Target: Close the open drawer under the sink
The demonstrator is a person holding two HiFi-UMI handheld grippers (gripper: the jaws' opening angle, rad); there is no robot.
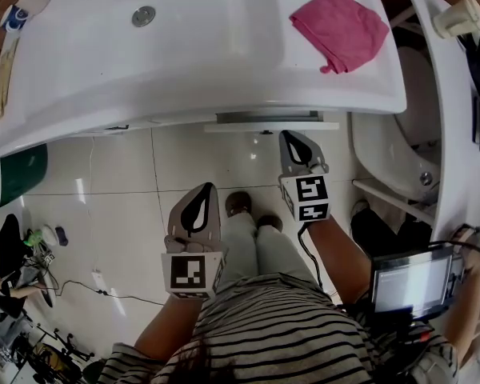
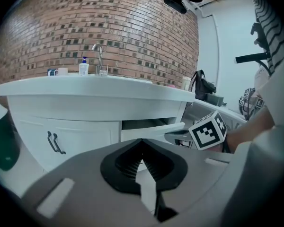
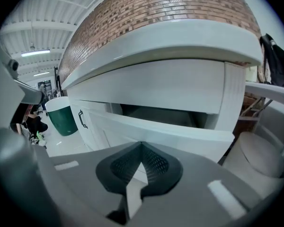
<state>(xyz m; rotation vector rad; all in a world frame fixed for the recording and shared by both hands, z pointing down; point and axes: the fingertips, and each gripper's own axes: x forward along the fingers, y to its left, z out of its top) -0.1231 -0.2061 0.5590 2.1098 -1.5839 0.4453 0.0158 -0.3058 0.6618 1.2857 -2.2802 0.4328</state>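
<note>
Open drawer (image 3: pixel 173 137) under the sink worktop (image 1: pixel 224 78), just ahead of the right gripper (image 1: pixel 293 135), jaws together, empty, contact unclear, left gripper (image 1: pixel 207 188) farther back, likewise closed, drawer inside shadowed.

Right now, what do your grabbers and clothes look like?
The left gripper and right gripper are grey with black ribbed fingers. Each carries a white cube printed with black square markers. A black cable trails from the right one. The person wears a black-and-white striped shirt, pale trousers and brown shoes.
</note>
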